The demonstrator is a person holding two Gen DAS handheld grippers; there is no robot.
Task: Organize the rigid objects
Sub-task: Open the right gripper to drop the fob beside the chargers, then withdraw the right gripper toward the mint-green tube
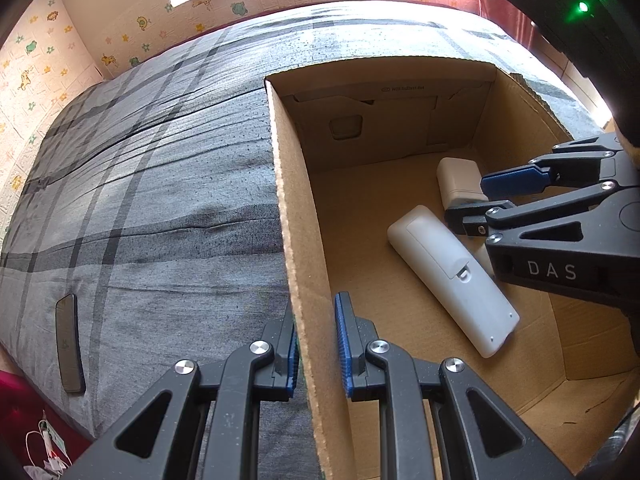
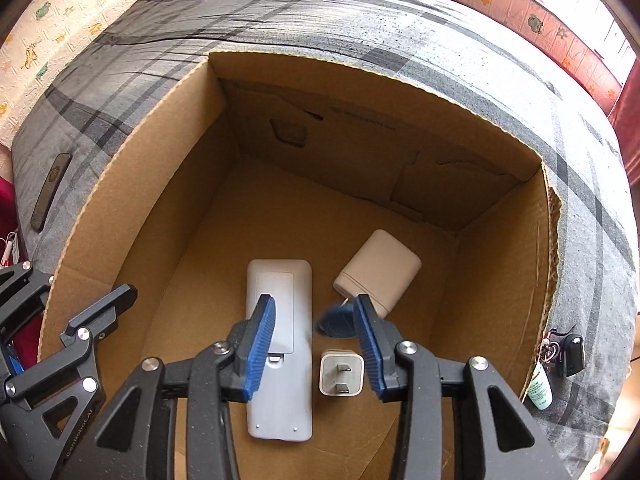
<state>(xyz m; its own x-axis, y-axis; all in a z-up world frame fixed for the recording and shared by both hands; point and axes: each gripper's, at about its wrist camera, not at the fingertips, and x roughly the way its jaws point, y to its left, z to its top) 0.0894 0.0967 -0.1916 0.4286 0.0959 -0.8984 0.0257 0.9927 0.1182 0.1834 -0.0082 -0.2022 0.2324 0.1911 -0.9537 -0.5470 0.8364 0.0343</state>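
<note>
Open cardboard box [image 2: 120, 216] sits on a bed covered with a grey plaid sheet [image 1: 160, 200].

Left hand-held gripper [image 1: 316, 356]: fingers straddle the box's left wall near its front end, one blue pad outside, one inside. Jaws are drawn in on the cardboard, clamped on the wall.

Right hand-held gripper [image 2: 314, 344]: pointing steeply down into the box, jaws apart, nothing pressed between the pads. A white charger plug [image 2: 341, 374] lies on the box floor directly below the gap, prongs up, not touching either pad.

Contents of the box floor:
- white remote control [image 2: 280, 360], face down, battery cover up, lying lengthwise just left of the plug;
- cream-coloured rounded case [image 2: 378, 272] beyond the plug, toward the far right corner;
- a small dark blue item [image 2: 334, 322] between the case and the plug, partly hidden behind the right pad; possibly a cap or a soft piece, cannot tell.

Outside the box: a dark phone [image 1: 70, 344] lies flat on the sheet, well to the left. A set of keys with a black fob [image 2: 570, 354] and a small green-labelled tube [image 2: 540, 388] lie just beside the right wall.
</note>
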